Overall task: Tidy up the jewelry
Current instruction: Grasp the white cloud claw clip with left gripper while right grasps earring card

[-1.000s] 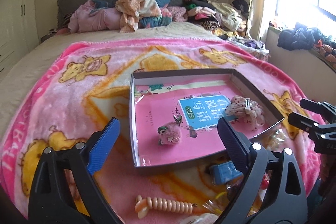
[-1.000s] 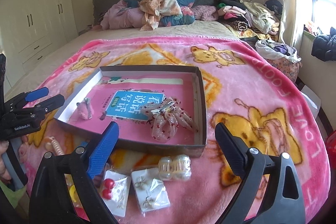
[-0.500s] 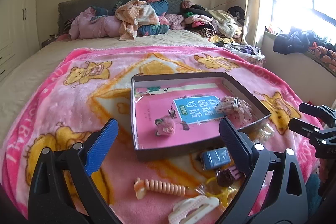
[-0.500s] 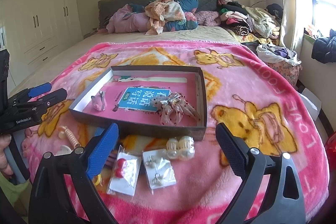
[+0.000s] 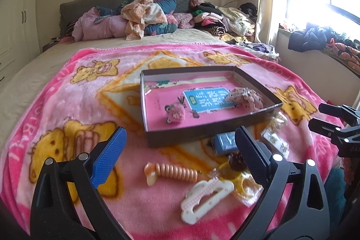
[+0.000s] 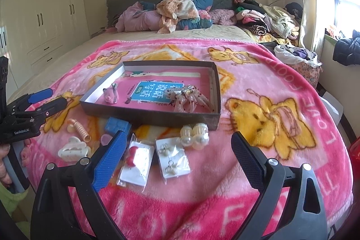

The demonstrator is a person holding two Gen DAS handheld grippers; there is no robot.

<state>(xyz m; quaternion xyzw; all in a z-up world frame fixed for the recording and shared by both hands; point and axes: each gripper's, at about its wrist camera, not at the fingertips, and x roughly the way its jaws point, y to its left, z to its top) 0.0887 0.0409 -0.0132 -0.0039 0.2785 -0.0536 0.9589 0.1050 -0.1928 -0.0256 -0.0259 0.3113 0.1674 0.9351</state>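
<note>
Bedroom with cream wardrobes, a bright window and a bed (image 6: 157, 37) heaped with clothes at the headboard. Spread over the near end, a pink blanket (image 5: 90, 105) printed with yellow bears. Resting on it, a shallow dark box (image 6: 144, 115) lined in pink, holding a small fuzzy pink hair clip (image 5: 175, 115) toward its left side and a pale beaded bow clip (image 6: 187, 99) toward its right.

Scattered on the blanket just in front of the box: a peach spiral hair tie (image 5: 173, 173), a white claw clip (image 5: 205, 197), a small blue box (image 6: 118, 125), a yellow ring (image 5: 227, 170) in clear wrap, a packet with red bead earrings (image 6: 135, 161), a card of silver earrings (image 6: 172, 160) beside it, and two pearl-like clips (image 6: 194, 134) touching the box wall.

Left gripper (image 5: 180, 156) hanging above the loose pieces, jaws spread wide, holding nothing. Right gripper (image 6: 177, 154) likewise spread and empty, poised over the earring packets.
</note>
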